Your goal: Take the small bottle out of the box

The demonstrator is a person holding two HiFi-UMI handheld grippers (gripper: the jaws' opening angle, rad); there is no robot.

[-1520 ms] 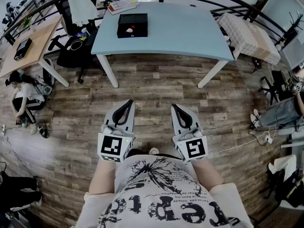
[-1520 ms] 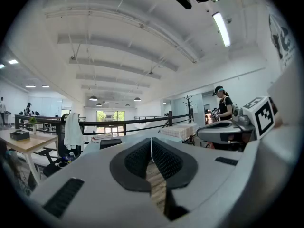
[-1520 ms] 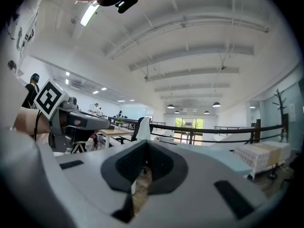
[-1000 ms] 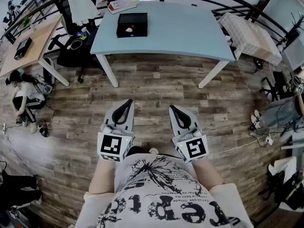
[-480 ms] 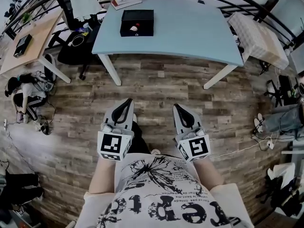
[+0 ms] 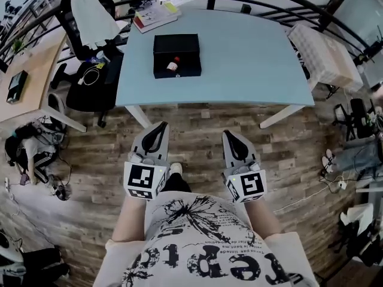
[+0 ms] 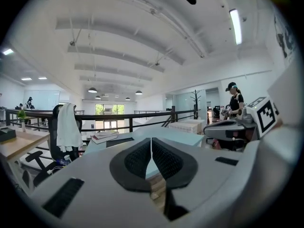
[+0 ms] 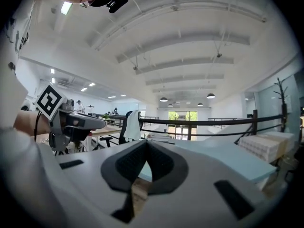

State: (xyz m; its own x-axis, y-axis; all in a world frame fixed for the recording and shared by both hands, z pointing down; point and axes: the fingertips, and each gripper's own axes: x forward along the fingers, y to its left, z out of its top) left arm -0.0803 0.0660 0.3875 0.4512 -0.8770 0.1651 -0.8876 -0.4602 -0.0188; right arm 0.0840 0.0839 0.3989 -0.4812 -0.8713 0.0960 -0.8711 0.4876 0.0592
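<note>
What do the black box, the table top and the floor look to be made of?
Box: matte black with straight, rigid walls, likely card or plastic; it is too far off to say which. Table: smooth pale blue top with a soft sheen, probably laminate or painted board, on white legs. Floor: wood-look planks with grain and mixed brown tones; real wood or vinyl cannot be told.

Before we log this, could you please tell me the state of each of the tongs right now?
Left tongs: closed, empty.
Right tongs: closed, empty.

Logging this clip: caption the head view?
Person faces the blue table, left gripper and right gripper shut and empty; the small bottle sits in the open black box.
</note>
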